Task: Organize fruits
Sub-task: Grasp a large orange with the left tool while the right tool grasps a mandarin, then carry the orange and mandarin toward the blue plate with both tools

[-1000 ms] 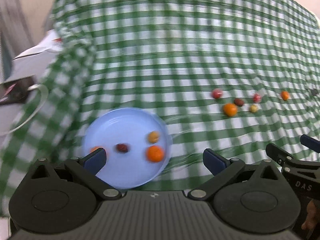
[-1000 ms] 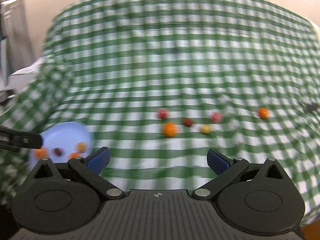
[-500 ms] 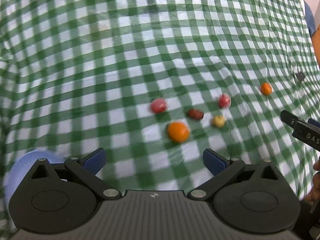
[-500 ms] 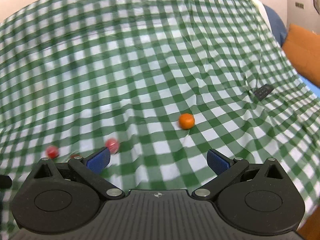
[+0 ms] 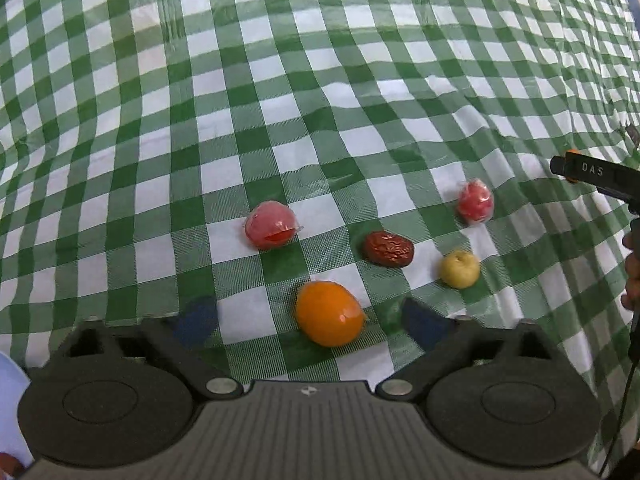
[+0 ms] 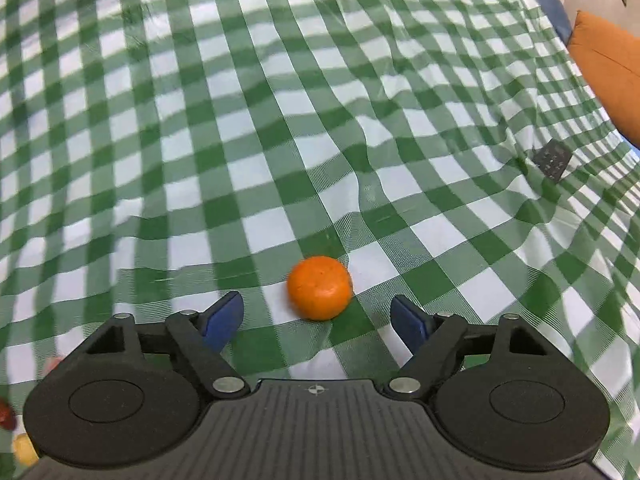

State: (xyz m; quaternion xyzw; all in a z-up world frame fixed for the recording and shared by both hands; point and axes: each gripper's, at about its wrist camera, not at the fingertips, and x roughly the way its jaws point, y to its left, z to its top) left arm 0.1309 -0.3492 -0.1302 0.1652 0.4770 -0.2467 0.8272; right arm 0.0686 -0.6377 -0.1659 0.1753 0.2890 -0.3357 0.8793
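Orange [image 5: 329, 313]: smooth, round, likely rolls; grip across middle. Left gripper [image 5: 307, 322] wide; right gripper [image 6: 318, 316] wide around tangerine [image 6: 319, 293].

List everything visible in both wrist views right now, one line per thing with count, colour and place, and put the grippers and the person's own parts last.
Tablecloth: one, green and white check, under everything.
Large orange fruit: one, orange, between the left gripper's fingers.
Small orange fruit: one, orange, alone, just ahead of the right gripper.
Wrapped red fruits: two, red, one left, one far right of the cluster.
Red date: one, dark red, middle of the cluster.
Yellow fruit: one, pale yellow, right of the date.
Blue plate: one, light blue, lower left edge.
Dark flat object: one, black, far right; unclear what.
Orange cushion: one, beyond the table.
Left gripper: open.
Right gripper: open.
Person's hand: partly visible, right edge.
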